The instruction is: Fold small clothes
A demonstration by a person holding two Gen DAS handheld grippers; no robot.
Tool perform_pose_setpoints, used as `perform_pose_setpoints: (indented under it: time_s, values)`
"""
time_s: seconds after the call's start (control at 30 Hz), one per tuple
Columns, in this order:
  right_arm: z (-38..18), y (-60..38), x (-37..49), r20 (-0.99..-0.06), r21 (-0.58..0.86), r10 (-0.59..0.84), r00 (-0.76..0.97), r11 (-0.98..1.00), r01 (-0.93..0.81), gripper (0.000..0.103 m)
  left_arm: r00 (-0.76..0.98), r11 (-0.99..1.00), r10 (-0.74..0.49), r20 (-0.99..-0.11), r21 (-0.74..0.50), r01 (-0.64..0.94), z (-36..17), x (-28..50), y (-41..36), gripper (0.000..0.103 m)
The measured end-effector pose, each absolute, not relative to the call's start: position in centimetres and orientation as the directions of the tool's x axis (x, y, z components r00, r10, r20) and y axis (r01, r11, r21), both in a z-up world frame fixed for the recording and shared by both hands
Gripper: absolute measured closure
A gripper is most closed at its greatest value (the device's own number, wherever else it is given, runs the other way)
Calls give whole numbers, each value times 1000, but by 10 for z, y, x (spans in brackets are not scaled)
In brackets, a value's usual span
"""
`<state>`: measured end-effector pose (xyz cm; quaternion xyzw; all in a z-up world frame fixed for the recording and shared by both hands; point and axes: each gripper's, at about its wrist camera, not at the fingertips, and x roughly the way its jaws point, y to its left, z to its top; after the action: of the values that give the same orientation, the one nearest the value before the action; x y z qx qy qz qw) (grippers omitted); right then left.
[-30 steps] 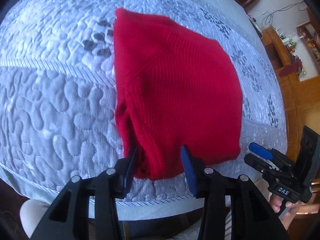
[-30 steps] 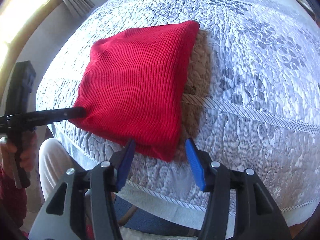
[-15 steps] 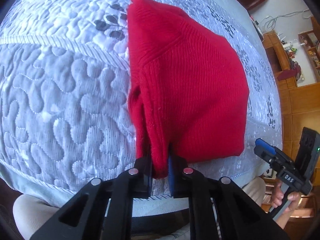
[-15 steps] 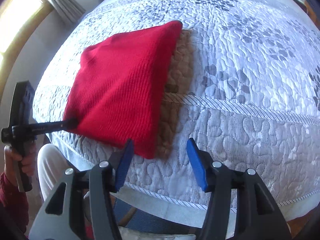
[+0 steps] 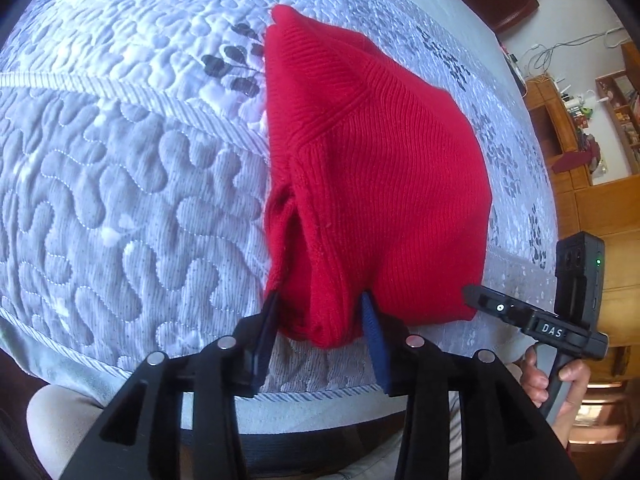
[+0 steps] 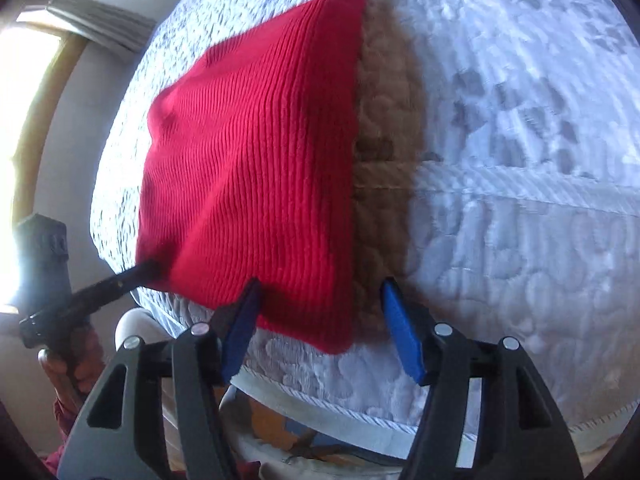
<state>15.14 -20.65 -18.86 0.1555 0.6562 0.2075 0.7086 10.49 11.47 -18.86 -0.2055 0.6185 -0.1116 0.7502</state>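
A folded red knit garment lies on the quilted bed cover; it also shows in the right wrist view. My left gripper is open, its blue pads either side of the garment's near left corner. My right gripper is open, its pads either side of the near right corner. The right gripper shows in the left wrist view, at the garment's right corner. The left gripper shows in the right wrist view, at the left corner.
The bed's near edge runs just below the garment, with the person's legs under it. Wooden furniture stands at the right. A window is at the left in the right wrist view.
The left gripper, shut on the garment's corner half a second ago, has opened again. The right gripper has moved in so its open pads straddle the near right corner.
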Motion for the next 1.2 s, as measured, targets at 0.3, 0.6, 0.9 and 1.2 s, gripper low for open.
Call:
perform_pose_setpoints:
  time_s: [0.3, 0.6, 0.9, 1.2]
  values:
    - [-160, -212, 135, -848, 498, 520, 100, 848, -184, 91, 208, 924, -361, -909, -378, -49, -194, 109, 97, 57]
    - [-182, -198, 132, -892, 424, 447, 67, 879, -216, 89, 201, 936, -342, -918, -351, -7, -193, 112, 90, 54]
    - [-155, -204, 141, -882, 425, 458, 112, 875, -231, 68, 251, 944, -311, -917, -328, -29, -172, 147, 111, 40]
    - [-166, -194, 147, -911, 362, 396, 115, 902, -236, 66, 232, 941, -310, -922, -332, -64, -198, 161, 112, 60]
